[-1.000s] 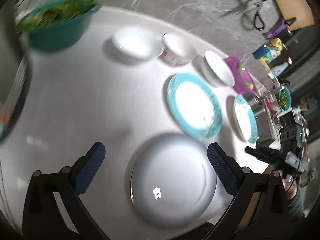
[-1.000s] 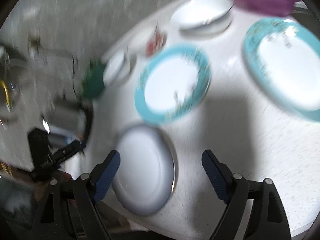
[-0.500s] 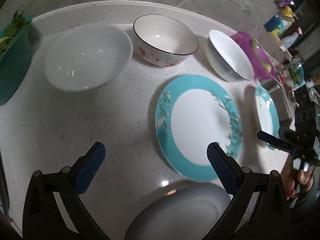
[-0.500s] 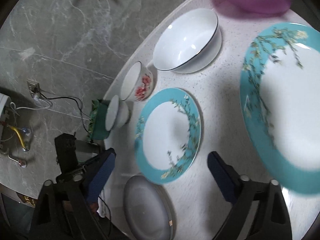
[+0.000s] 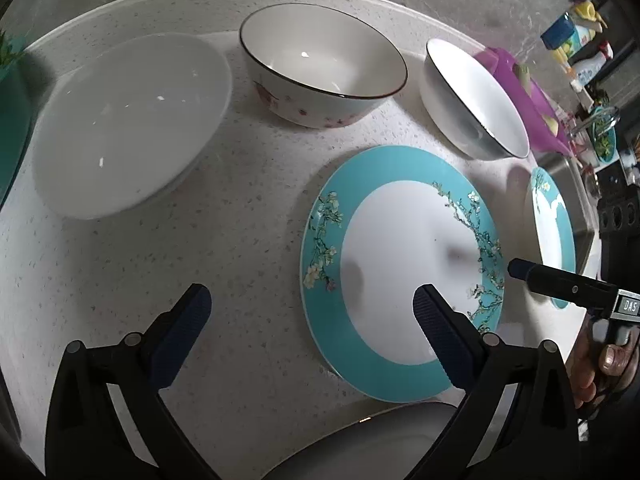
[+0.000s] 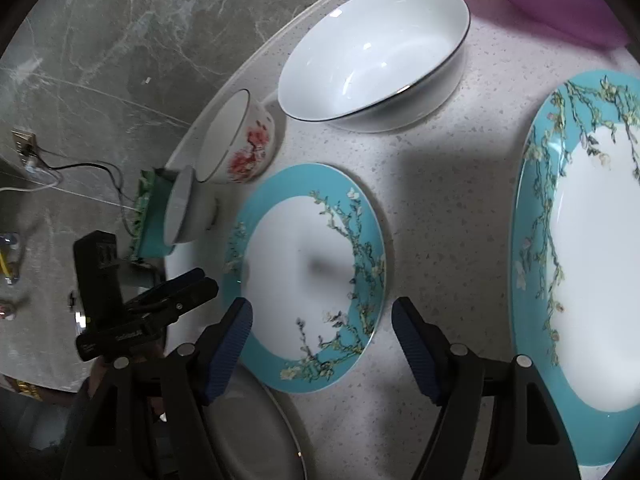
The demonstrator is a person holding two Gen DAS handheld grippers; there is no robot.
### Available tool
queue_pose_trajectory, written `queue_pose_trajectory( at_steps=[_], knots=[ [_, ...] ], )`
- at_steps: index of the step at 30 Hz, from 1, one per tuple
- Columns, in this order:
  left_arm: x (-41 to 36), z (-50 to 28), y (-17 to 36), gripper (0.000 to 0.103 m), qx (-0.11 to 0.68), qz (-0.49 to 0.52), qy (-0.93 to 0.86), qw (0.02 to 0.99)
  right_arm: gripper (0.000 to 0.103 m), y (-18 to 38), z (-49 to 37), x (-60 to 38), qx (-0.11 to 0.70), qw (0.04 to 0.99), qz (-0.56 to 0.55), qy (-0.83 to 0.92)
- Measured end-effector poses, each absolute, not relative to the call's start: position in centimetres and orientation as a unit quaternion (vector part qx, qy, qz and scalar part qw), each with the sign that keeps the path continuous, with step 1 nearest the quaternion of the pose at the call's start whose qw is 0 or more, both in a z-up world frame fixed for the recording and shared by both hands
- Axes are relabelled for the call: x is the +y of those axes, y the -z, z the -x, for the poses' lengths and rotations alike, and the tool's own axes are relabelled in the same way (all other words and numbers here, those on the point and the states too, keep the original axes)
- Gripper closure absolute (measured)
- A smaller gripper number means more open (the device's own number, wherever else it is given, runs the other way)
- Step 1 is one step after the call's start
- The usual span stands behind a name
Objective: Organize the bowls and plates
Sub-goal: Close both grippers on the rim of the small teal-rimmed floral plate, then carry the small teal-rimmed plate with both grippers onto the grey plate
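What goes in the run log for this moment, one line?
left gripper: open, empty | right gripper: open, jaws just closing, empty, over round teal-rimmed floral plate | plates, bowls: unstacked on speckled white counter

turquoise blossom-rimmed plate (image 5: pixel 400 268), red-flowered bowl (image 5: pixel 320 68)

On the speckled counter a turquoise-rimmed plate (image 5: pixel 400 264) with a blossom branch pattern lies flat. A second such plate (image 6: pixel 580 248) lies well apart to its side. Behind stand three upright, empty bowls in a row: plain white bowl (image 5: pixel 128 124), floral bowl (image 5: pixel 320 68), dark-rimmed white bowl (image 5: pixel 476 100). A grey plate (image 6: pixel 252 436) lies near the front edge.
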State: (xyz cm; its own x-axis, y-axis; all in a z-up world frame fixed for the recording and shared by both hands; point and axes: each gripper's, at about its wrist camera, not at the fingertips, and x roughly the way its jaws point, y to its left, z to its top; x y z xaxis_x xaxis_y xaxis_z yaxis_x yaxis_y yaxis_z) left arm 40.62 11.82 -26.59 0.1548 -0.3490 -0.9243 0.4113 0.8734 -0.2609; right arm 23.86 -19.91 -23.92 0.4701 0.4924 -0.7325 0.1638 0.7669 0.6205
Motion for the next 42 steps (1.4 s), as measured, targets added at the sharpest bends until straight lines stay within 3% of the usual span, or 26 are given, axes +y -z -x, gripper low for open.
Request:
queue_pose_trajectory(
  at_steps=[3,5,12,15,16,18,20,42],
  knots=[
    [11.1,-40.7,27.2,0.014,0.605,-0.042,0.249,0.755,0.036,24.4,-24.4,-19.4,0.519,0.794,-0.305,-0.079],
    [10.6,-40.9,27.9,0.03,0.613,-0.053,0.245,0.749,0.039,24.8,-24.6,-19.4,0.525,0.79,-0.307,-0.072],
    [9.8,-41.0,28.0,0.039,0.609,-0.067,0.251,0.749,0.042,25.3,-25.4,-19.6,0.528,0.785,-0.322,-0.042],
    [9.5,-40.9,27.9,0.061,0.606,-0.081,0.255,0.749,0.052,25.3,-25.7,-19.4,0.531,0.781,-0.326,-0.041],
    [9.3,-40.8,27.9,0.076,0.607,-0.081,0.261,0.746,0.055,25.4,-25.8,-19.3,0.532,0.781,-0.325,-0.038],
    [9.0,-40.9,27.8,0.075,0.606,-0.09,0.255,0.748,0.076,25.4,-26.0,-19.0,0.538,0.783,-0.311,-0.029],
    [8.9,-41.1,27.8,0.075,0.607,-0.09,0.255,0.747,0.088,25.6,-25.9,-19.2,0.542,0.785,-0.301,-0.014],
    [8.3,-40.7,26.3,0.079,0.607,-0.082,0.242,0.753,0.089,24.2,-25.8,-19.0,0.528,0.797,-0.292,-0.021]
  ],
)
